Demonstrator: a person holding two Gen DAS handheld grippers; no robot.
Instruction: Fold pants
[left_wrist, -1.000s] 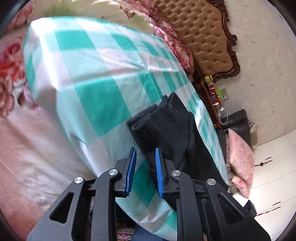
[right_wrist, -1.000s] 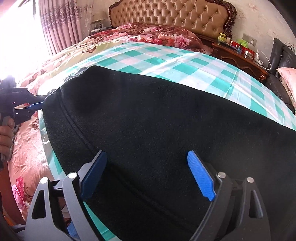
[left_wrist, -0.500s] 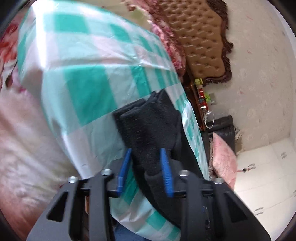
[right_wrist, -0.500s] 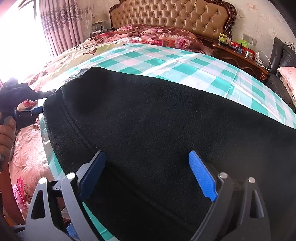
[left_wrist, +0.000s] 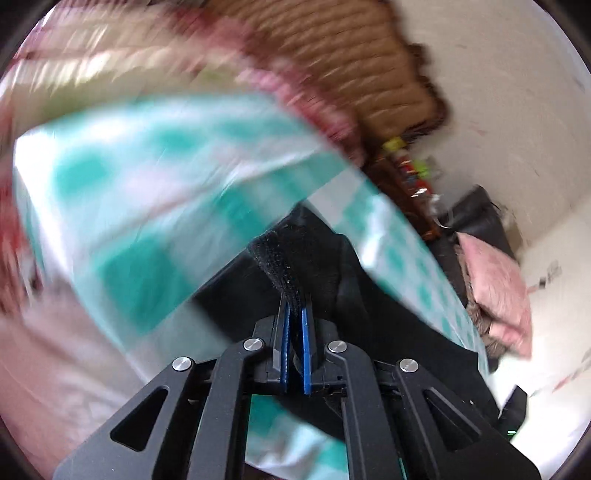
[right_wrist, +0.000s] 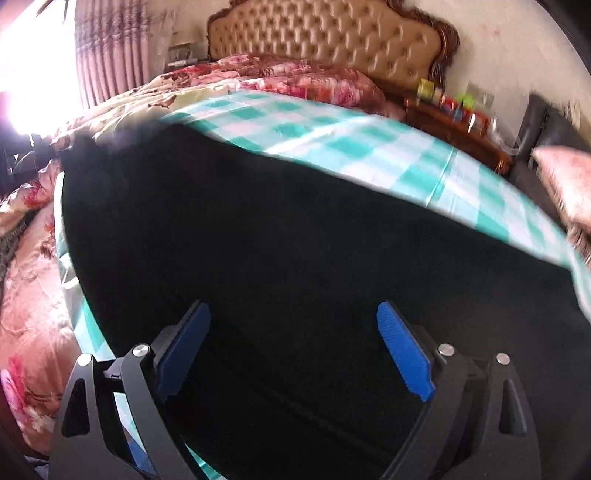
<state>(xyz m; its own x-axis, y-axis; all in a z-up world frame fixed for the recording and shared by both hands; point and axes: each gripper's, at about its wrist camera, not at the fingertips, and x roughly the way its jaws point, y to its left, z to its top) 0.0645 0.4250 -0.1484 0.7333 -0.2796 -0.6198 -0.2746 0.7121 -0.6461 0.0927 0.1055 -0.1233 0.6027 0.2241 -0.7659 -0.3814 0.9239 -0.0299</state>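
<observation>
While the left wrist view smears with blur, the bed (right_wrist: 33, 306) fills the scene, with a floral pink quilt along its side and a tufted tan headboard (right_wrist: 332, 40) at the far end. Over the mattress lies a teal-and-white checked sheet (right_wrist: 354, 147), and spread across that sheet are the black pants (right_wrist: 295, 266), the biggest dark shape in the right wrist view. They look like thick, matte, fleecy fabric, near featureless black, lying broad and mostly flat, one edge curving close to the sheet's border beside the quilt. A faint seam line runs across the cloth near the camera.

Over in the left wrist view, the pants (left_wrist: 369, 295) show as a long dark band running across the checked sheet (left_wrist: 140, 206), with a ribbed, nubbly edge (left_wrist: 280, 269) raised off the rest and standing up in a fold. Right on it is the left gripper (left_wrist: 294, 314): its blue pads are pressed almost together, pinching that ribbed edge of the pants between them.

Now the right gripper (right_wrist: 291, 339): jaws spread wide, blue pads well apart, nothing between them, poised just over the black cloth; whether the tips touch it, I can't tell.

Beyond the bed, a pink cushion (left_wrist: 495, 291) sits off to the side, and a wooden nightstand (right_wrist: 458, 125) carries small colourful bottles, too blurred to name.
</observation>
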